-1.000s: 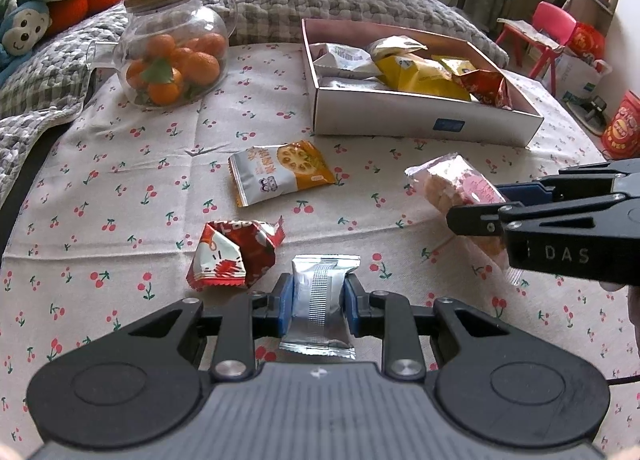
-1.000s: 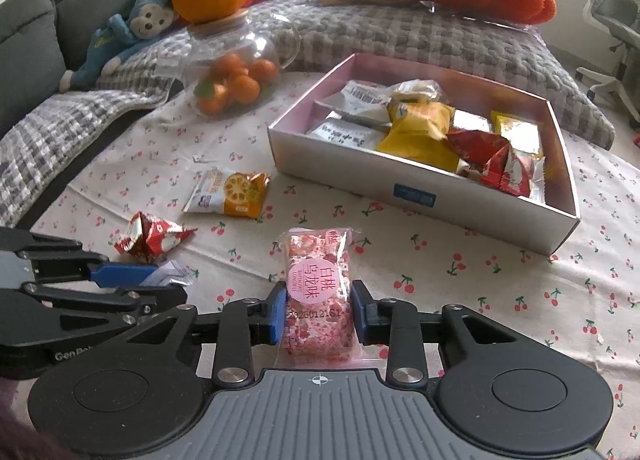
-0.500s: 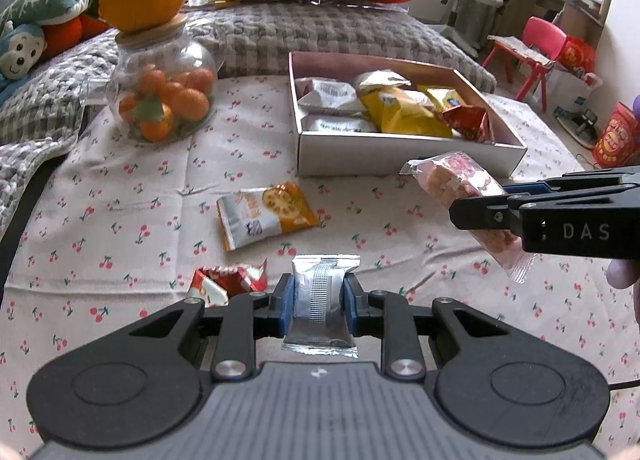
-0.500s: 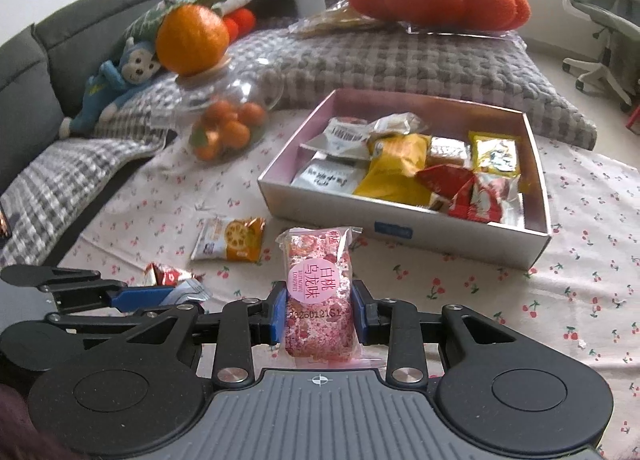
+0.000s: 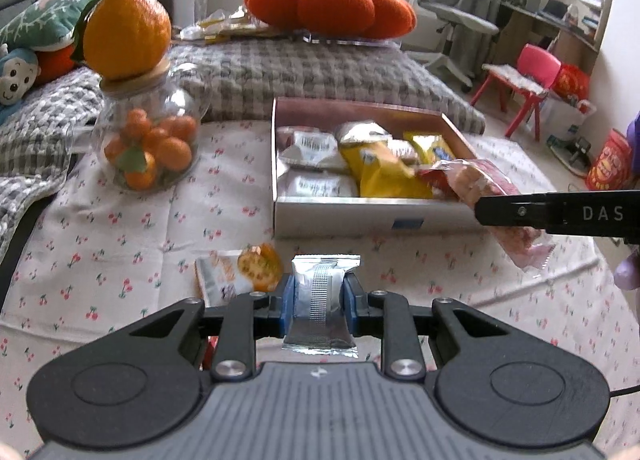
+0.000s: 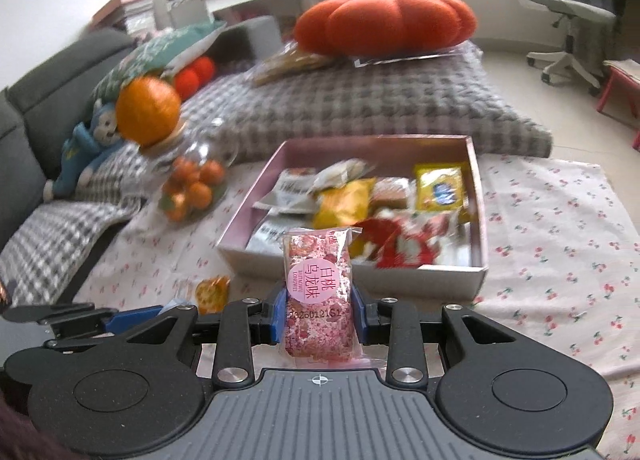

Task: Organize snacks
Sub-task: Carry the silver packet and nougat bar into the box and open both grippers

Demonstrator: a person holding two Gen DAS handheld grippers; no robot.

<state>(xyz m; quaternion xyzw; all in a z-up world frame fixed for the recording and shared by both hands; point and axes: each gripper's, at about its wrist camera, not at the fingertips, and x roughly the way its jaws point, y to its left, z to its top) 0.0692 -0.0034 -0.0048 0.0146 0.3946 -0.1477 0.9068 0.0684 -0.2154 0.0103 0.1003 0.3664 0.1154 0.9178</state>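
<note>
Now, from your left wrist view, your left gripper (image 5: pixel 319 302) is clamped on a silver foil packet (image 5: pixel 320 302), whose long axis runs forward along the fingers, one end sticking out ahead and the other back toward the camera. The snack box (image 5: pixel 348 211) lies straight ahead and a little right of that packet, with bare cherry-print tablecloth (image 5: pixel 120 219) between. An orange-print packet (image 5: pixel 240 274) sits on the cloth just left of your fingertips. Your right gripper (image 5: pixel 504 211) comes in from the right edge, carrying a pink packet (image 5: pixel 492 195) whose far end already seems to overlap the box's near right corner. A jar of oranges (image 5: pixel 150 147) stands well left of the box.

From your right wrist view, your right gripper (image 6: pixel 319 314) grips the pink packet (image 6: pixel 319 292) across its width, long axis pointing forward and up at the box (image 6: pixel 420 280). The packet's tip lines up with the box's near wall, left of centre; height above the rim I cannot tell. The box is crowded with wrappers, so I judge the emptier spot to be hard to pick out through the blur. Your left gripper (image 6: pixel 120 318) shows at lower left, its fingers only partly visible here.

My judgement: your right hand is nearer the box and should drop first; carry it forward over the near wall, then bring the left across.
</note>
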